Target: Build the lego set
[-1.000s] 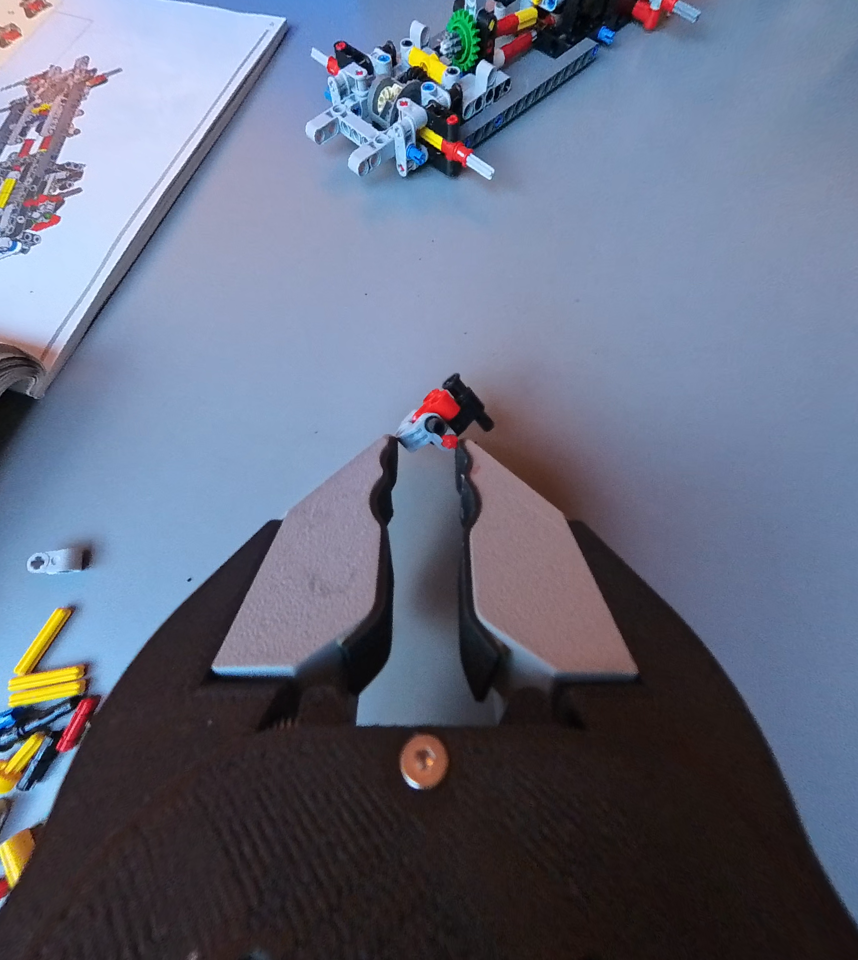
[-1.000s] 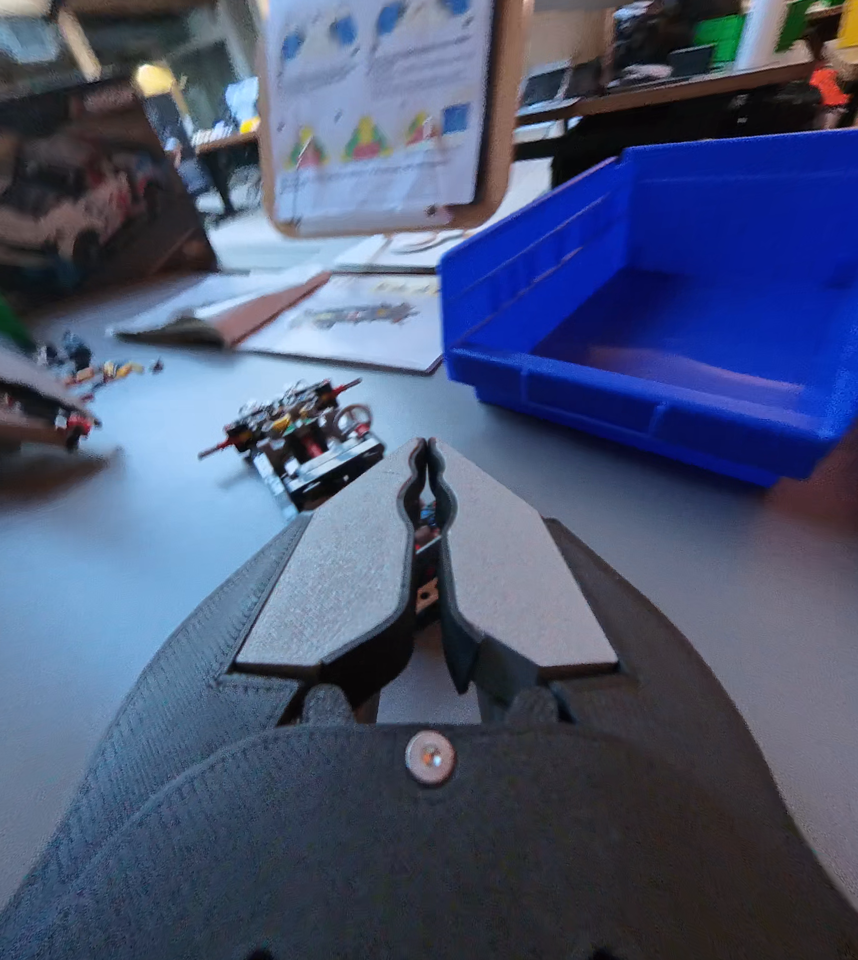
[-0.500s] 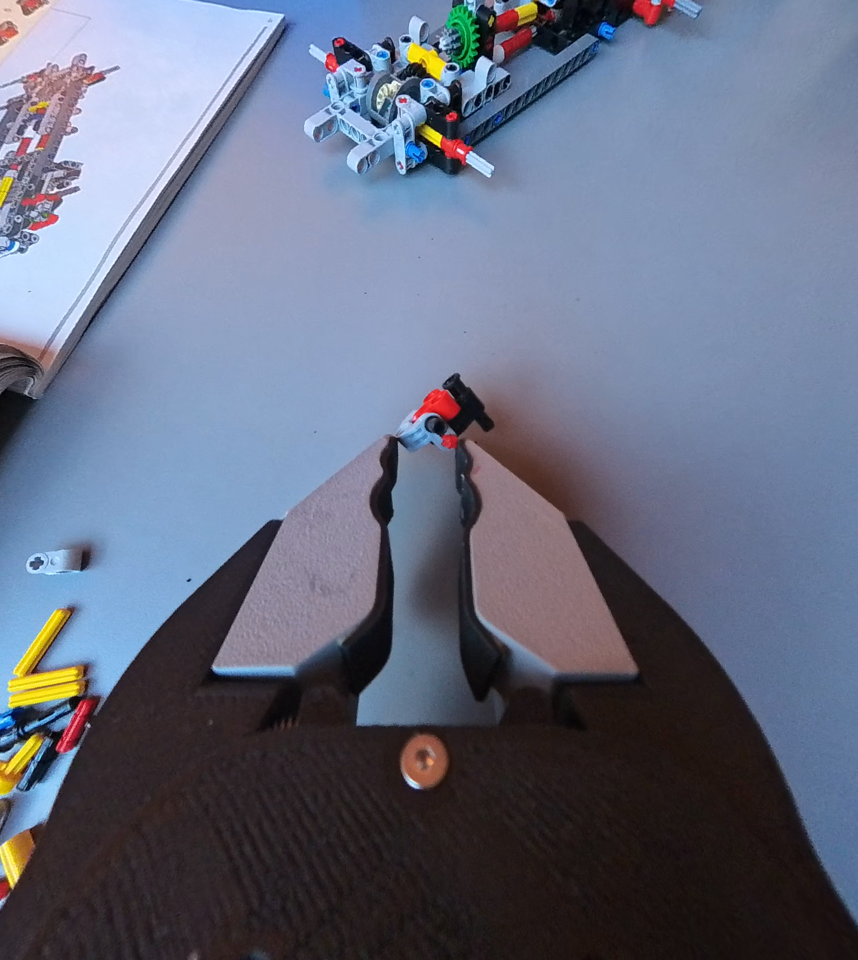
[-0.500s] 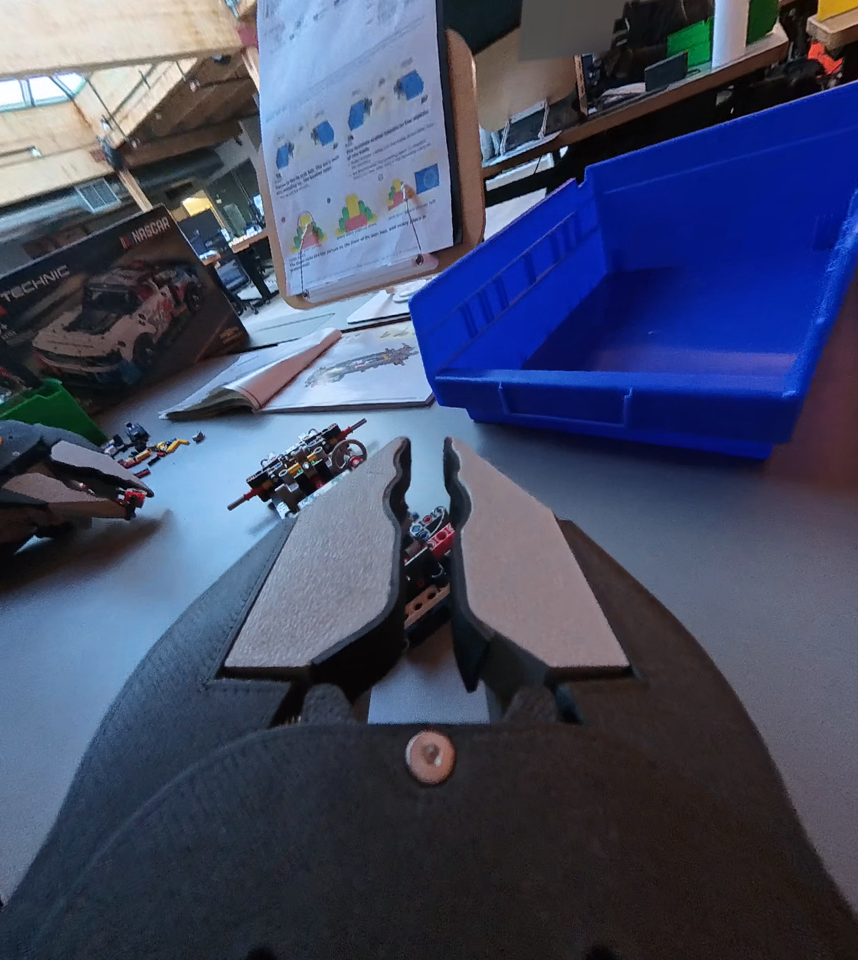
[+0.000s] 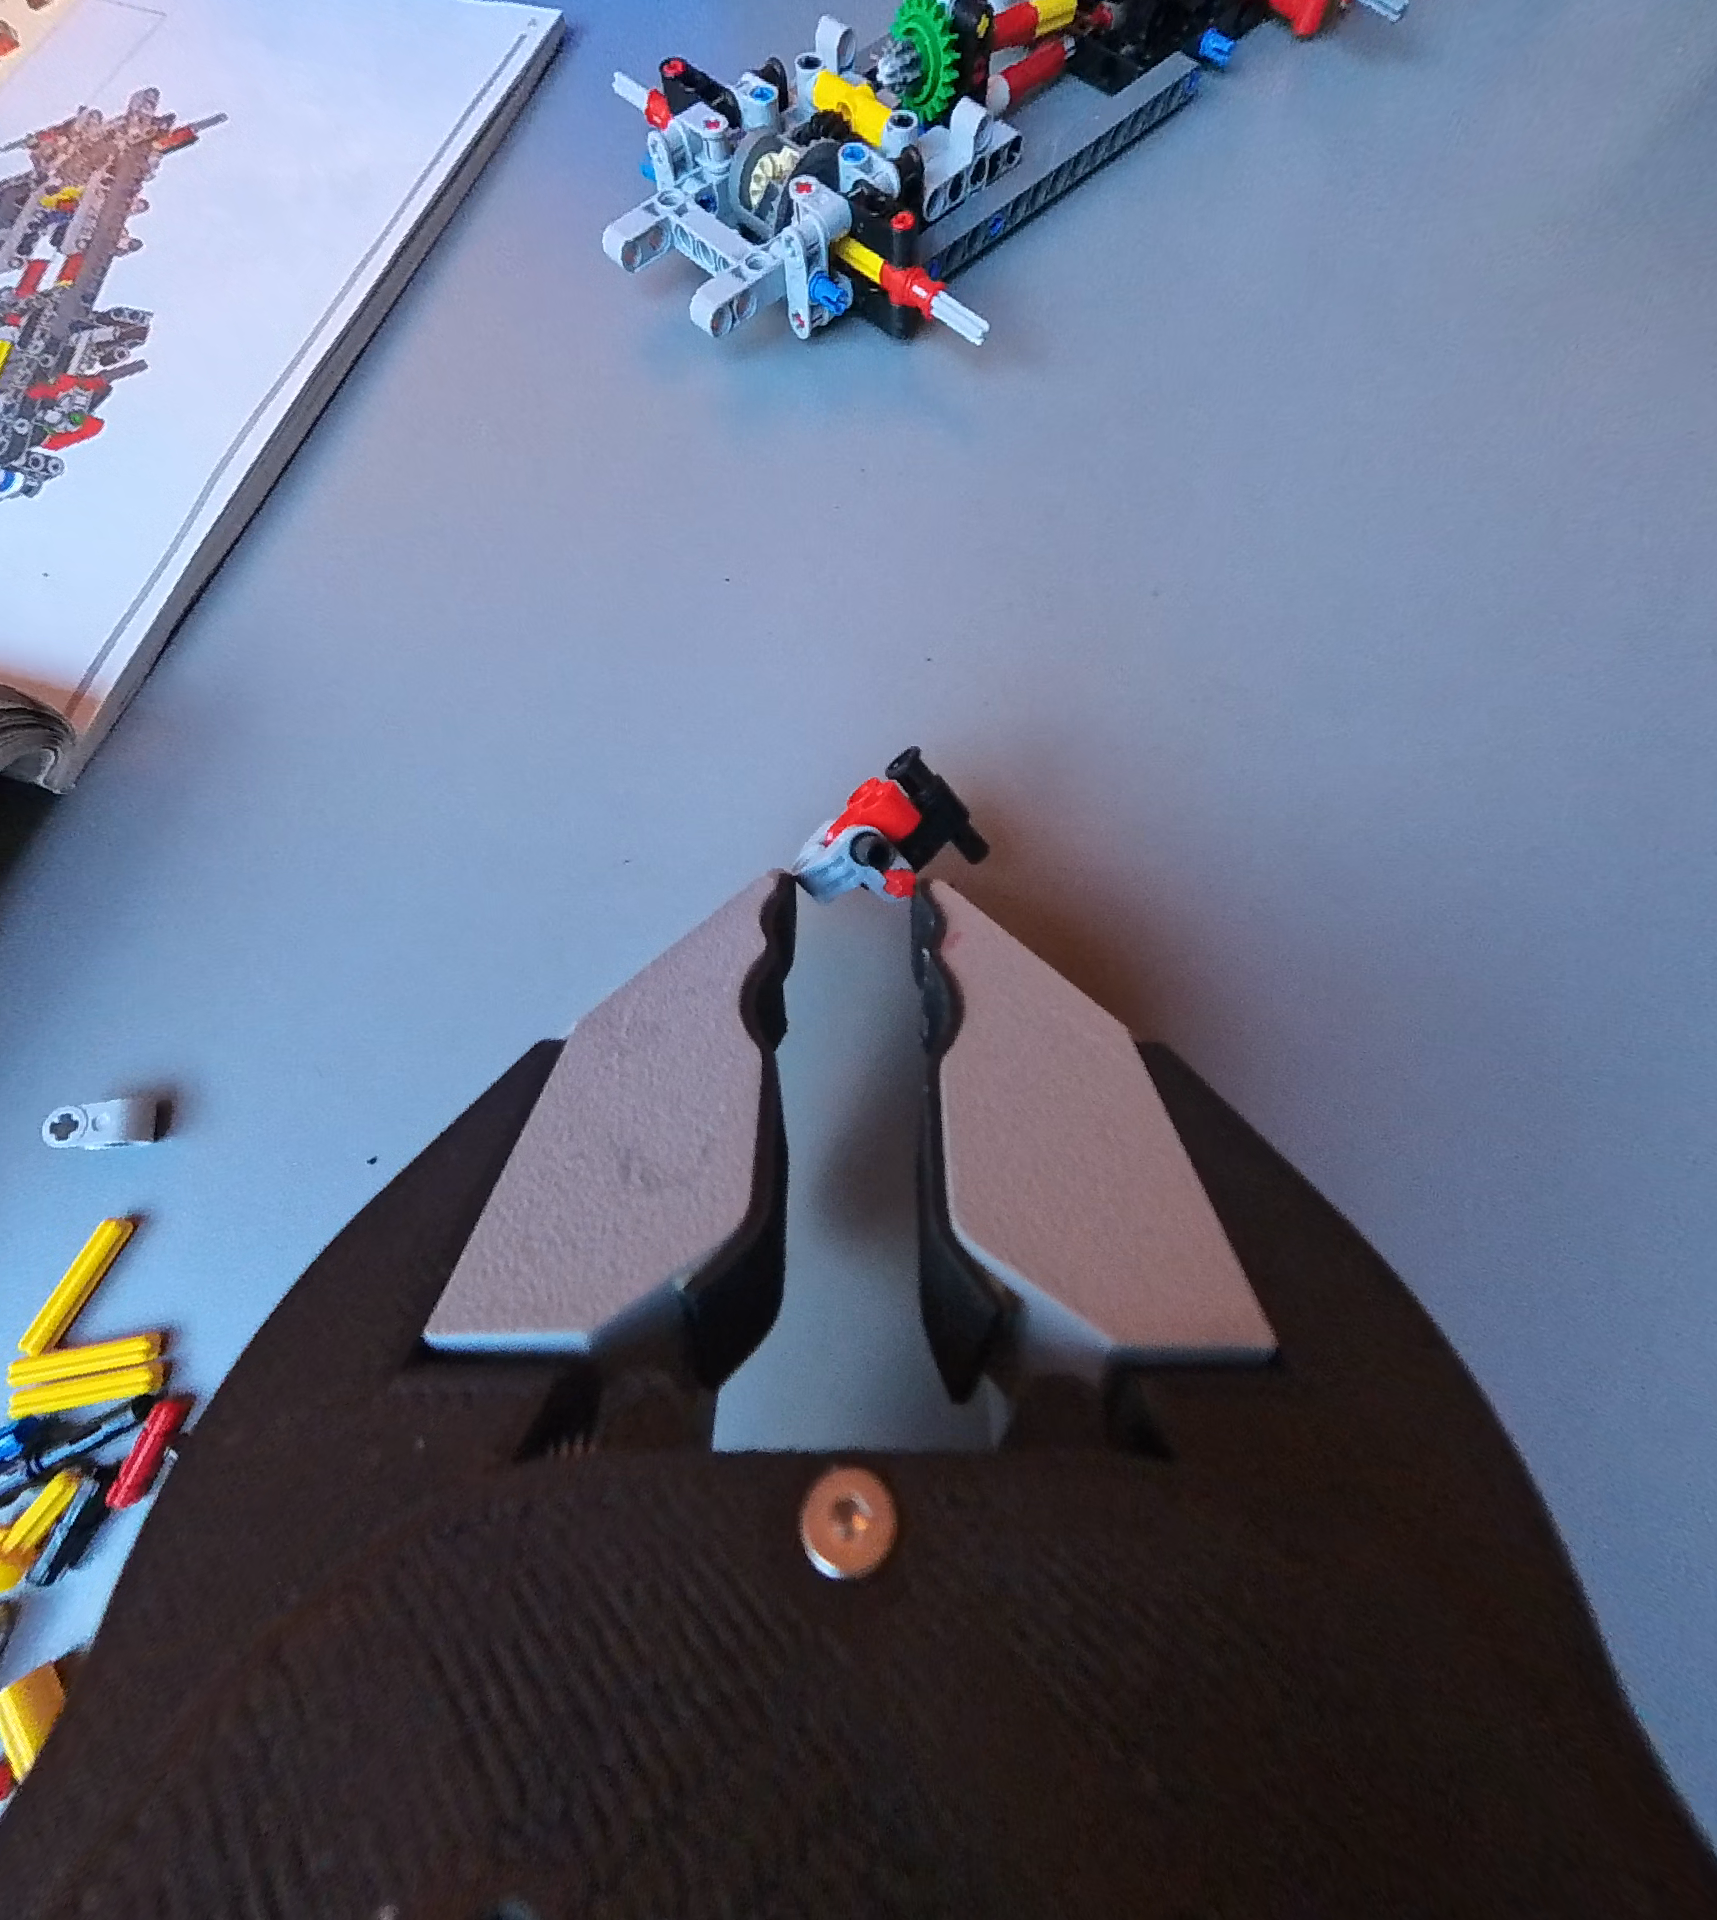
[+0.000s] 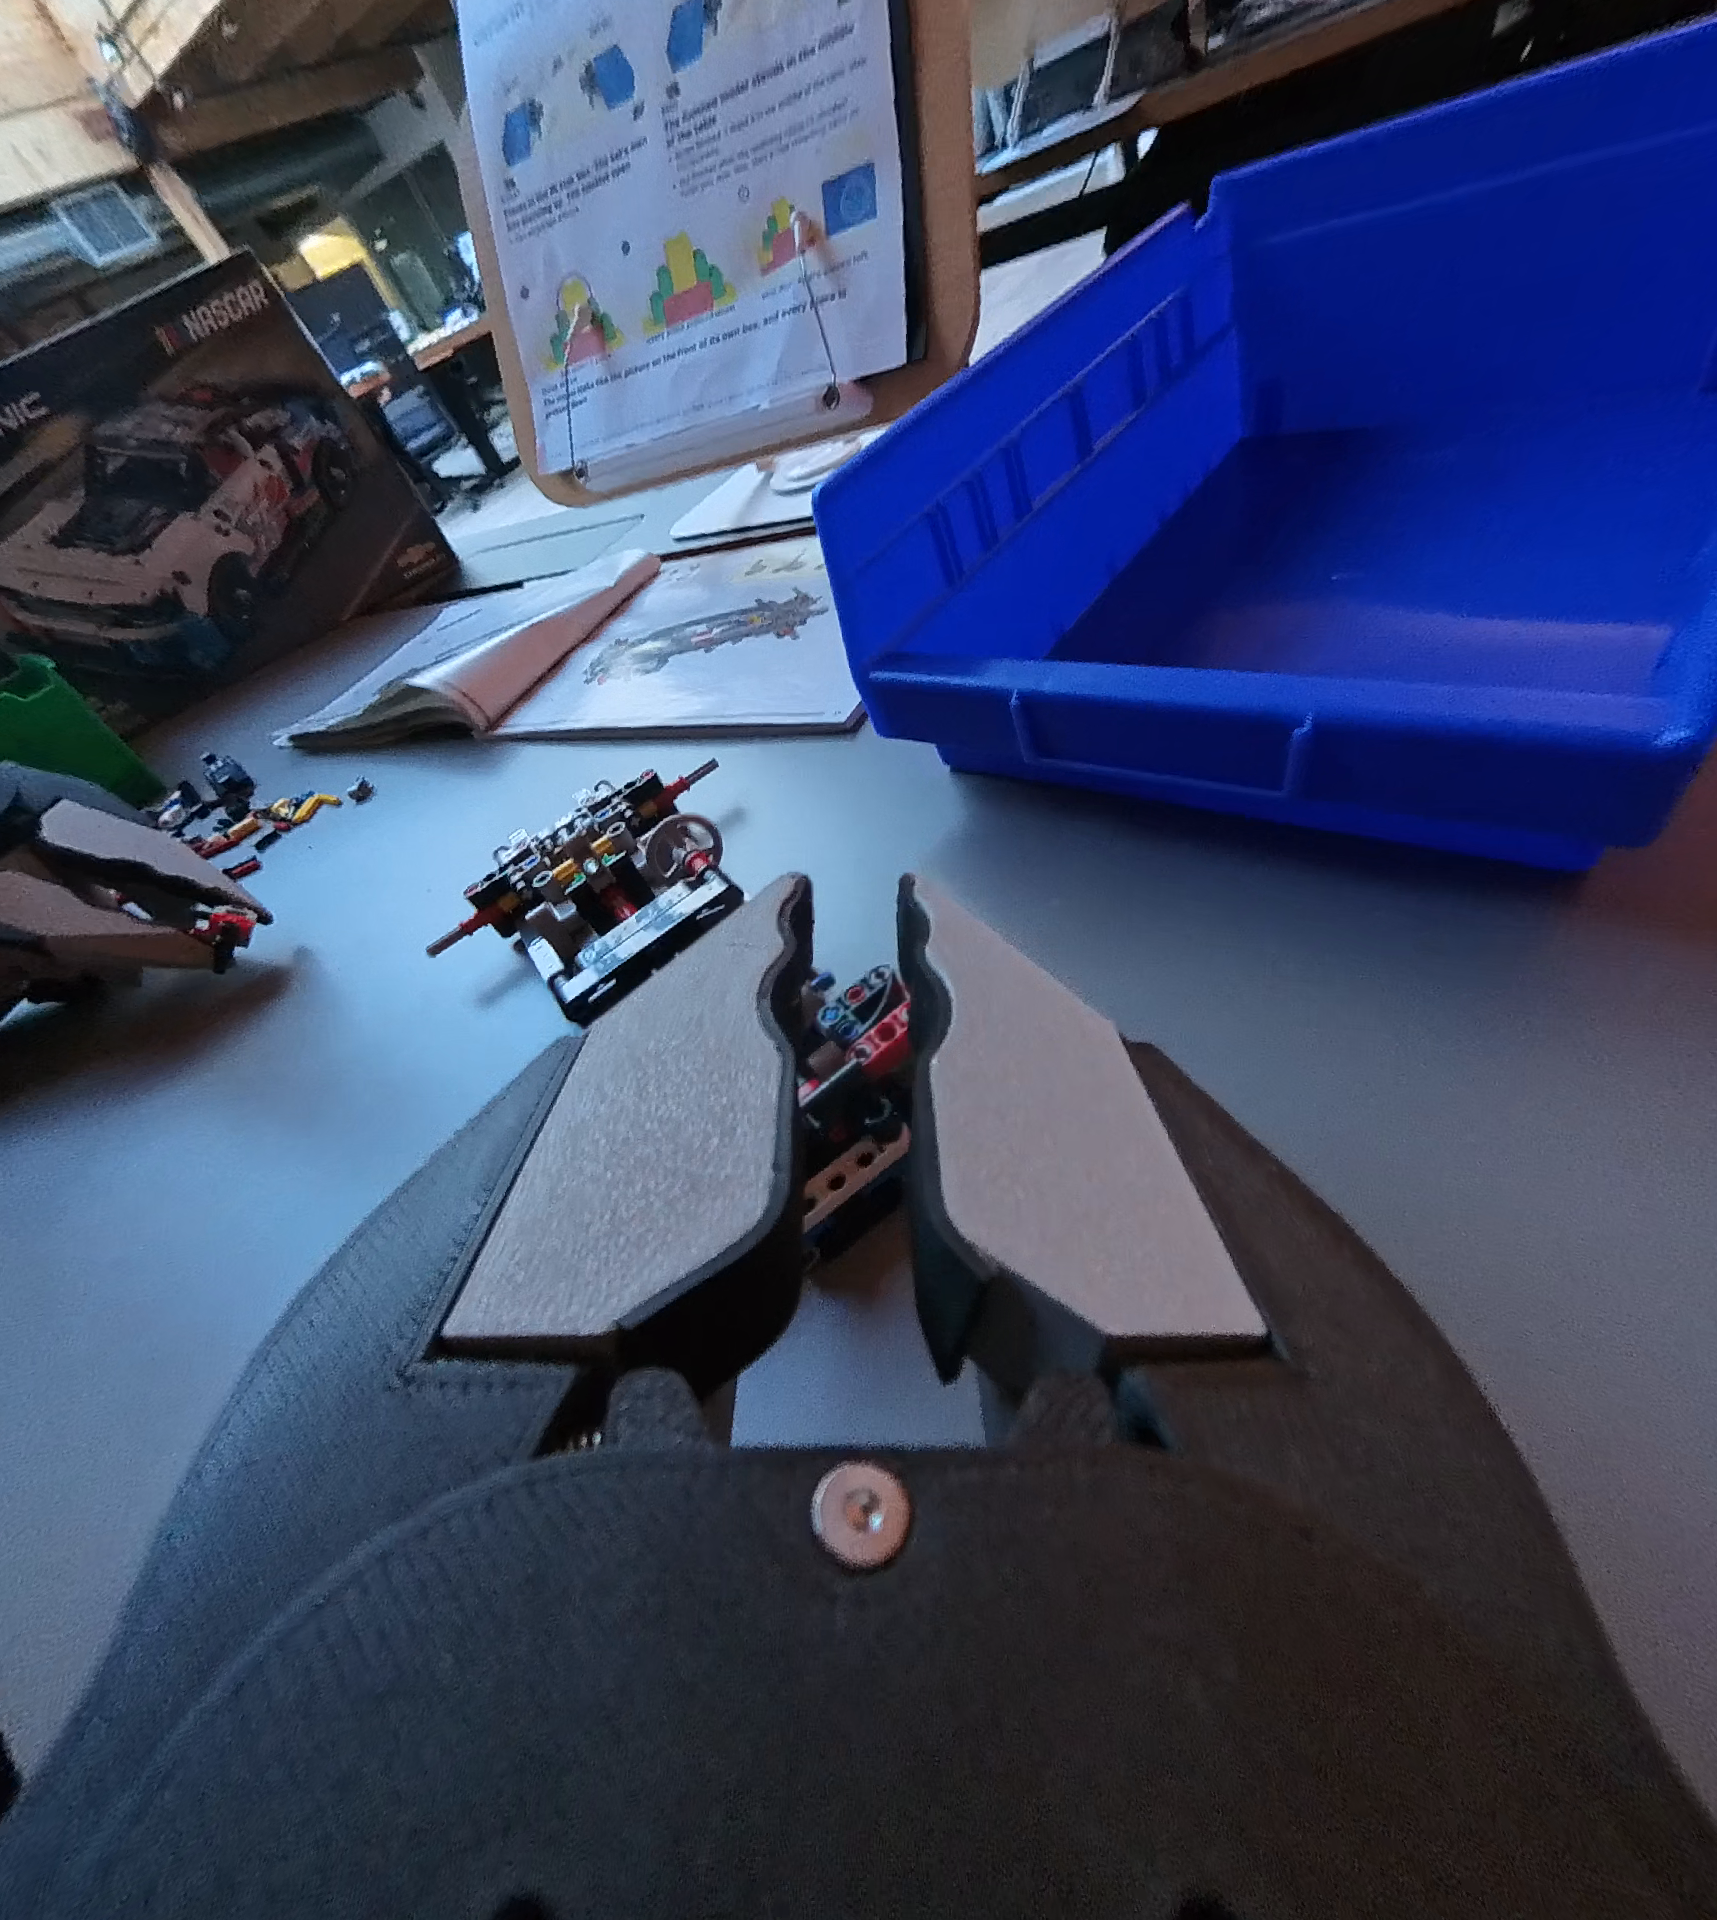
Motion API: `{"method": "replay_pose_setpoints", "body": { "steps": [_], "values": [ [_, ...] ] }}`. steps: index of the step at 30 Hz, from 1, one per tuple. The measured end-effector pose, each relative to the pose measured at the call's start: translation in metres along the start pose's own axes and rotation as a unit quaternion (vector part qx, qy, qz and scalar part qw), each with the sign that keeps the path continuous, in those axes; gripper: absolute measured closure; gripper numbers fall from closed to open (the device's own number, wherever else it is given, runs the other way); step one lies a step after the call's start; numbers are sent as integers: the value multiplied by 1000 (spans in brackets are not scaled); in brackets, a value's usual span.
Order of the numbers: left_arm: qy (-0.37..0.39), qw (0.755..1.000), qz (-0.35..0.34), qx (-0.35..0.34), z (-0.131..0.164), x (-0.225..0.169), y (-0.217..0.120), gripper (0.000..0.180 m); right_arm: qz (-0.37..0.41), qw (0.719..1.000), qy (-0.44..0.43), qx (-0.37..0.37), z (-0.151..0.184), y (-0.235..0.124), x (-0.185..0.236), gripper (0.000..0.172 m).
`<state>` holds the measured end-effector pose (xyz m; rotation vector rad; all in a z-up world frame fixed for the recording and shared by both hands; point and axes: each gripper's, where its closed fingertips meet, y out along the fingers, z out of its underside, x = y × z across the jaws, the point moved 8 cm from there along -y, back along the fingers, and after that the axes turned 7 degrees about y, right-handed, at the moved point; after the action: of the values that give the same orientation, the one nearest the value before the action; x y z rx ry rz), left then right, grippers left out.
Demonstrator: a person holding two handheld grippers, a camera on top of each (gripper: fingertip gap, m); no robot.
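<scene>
Inspecting the left gripper [image 5: 854, 894], we find its two grey fingertips pinching a small grey, red and black plastic brick sub-assembly [image 5: 885, 831], which projects beyond the tips just above the grey tabletop [image 5: 1353, 623]. At 12 o'clock from it, well apart, sits a long multicoloured plastic brick chassis with a green gear [image 5: 833, 187]. At 10 o'clock lies an open white instruction booklet [image 5: 158, 312]. At 8 o'clock we note a scatter of loose yellow, red, blue and black pins [image 5: 64, 1403] and one small light-grey connector [image 5: 106, 1122].

The right gripper [image 6: 854, 904] stands with its fingers slightly spread. The chassis end [image 6: 859, 1039], red, black and blue, lies between them below the tips; we cannot tell whether the pads press on it. At 1 o'clock rests a large blue plastic bin [image 6: 1405, 623]. At 11 o'clock stand a printed sheet on a wooden board [image 6: 708, 239] and a dark printed cardboard box [image 6: 137, 488].
</scene>
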<state>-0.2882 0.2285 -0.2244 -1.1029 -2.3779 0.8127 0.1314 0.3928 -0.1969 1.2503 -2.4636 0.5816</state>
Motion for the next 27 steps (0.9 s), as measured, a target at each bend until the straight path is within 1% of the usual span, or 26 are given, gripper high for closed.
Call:
{"method": "replay_pose_setpoints", "body": {
  "steps": [3,5,7,10,12,15,18,20,22,23,24,27],
  "values": [
    [-2,1000,1,1,0,0,0,160,-36,998,20,50,5,7,0,156],
    [-2,1000,1,1,0,0,0,160,-83,990,27,110,12,13,4,154],
    [2,1000,-1,-2,0,0,-1,161,-99,980,11,171,19,18,6,151],
    [7,1000,0,-3,-1,-3,-1,160,-97,975,-31,197,23,22,12,144],
    [11,1000,-1,-1,-2,-4,0,160,-128,967,-10,221,25,19,19,142],
    [13,1000,-3,-2,-2,-4,0,161,-184,949,36,255,38,16,36,149],
    [10,1000,-3,-3,-2,-4,-1,161,-216,941,36,257,55,27,71,152],
    [8,1000,-2,-4,-2,-3,0,160,-202,943,10,264,62,41,96,158],
    [6,1000,-2,-4,-2,-3,0,161,-184,949,-33,254,68,62,123,156],
    [5,1000,-2,-5,-2,-2,-1,160,-180,950,-45,251,71,74,137,159],
    [5,1000,-3,-6,-2,-2,-1,161,-190,949,-46,248,74,85,152,159],
    [5,1000,-9,-4,-1,0,-1,161,-271,927,-31,258,81,109,198,155]
  ]
}}
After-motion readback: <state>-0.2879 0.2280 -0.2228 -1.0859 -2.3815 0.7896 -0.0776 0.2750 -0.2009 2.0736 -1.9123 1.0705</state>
